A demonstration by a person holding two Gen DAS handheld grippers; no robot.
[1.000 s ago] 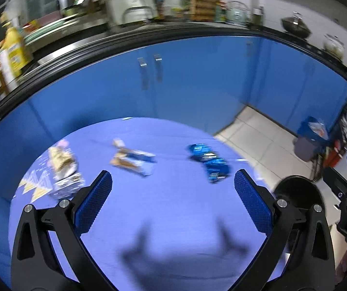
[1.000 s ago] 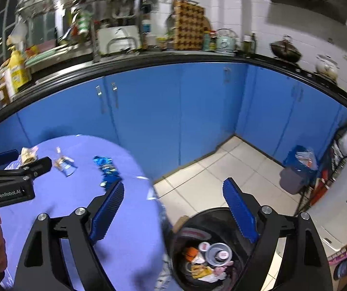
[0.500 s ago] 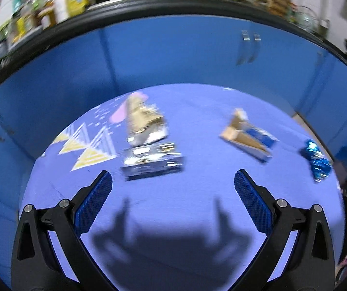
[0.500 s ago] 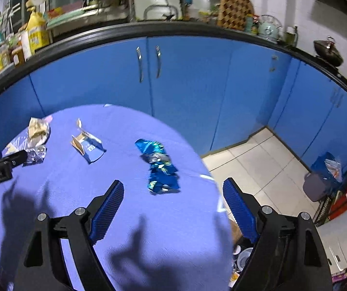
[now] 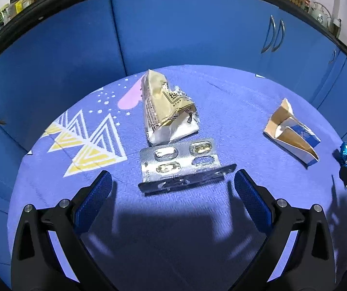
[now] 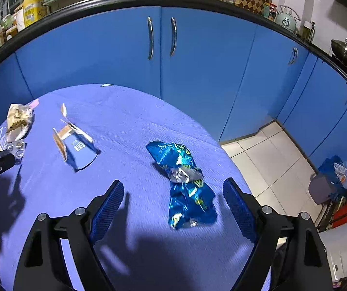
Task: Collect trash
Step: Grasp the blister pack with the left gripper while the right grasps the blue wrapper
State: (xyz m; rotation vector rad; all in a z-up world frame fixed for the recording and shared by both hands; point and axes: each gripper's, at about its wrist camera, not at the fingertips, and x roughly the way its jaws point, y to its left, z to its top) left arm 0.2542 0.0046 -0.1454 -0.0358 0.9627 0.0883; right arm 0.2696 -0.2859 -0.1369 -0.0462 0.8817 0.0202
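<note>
Two grippers, fingers spread and empty — left gripper (image 5: pixel 173 191) over foil blister pack (image 5: pixel 179 161), right gripper (image 6: pixel 173 200) over crinkled blue wrapper (image 6: pixel 185 184).

**Hard overhead light, bent edges**

Light fell from above and behind, throwing dark, sharp gripper shadows across the near tablecloth (image 5: pixel 221 111). Foil on the blister pack (image 5: pixel 178 162) and blue wrapper (image 6: pixel 185 181) glared. Both views were mostly sharp; fisheye distortion bowed the far counter edge (image 6: pixel 173 0), corners black
</note>
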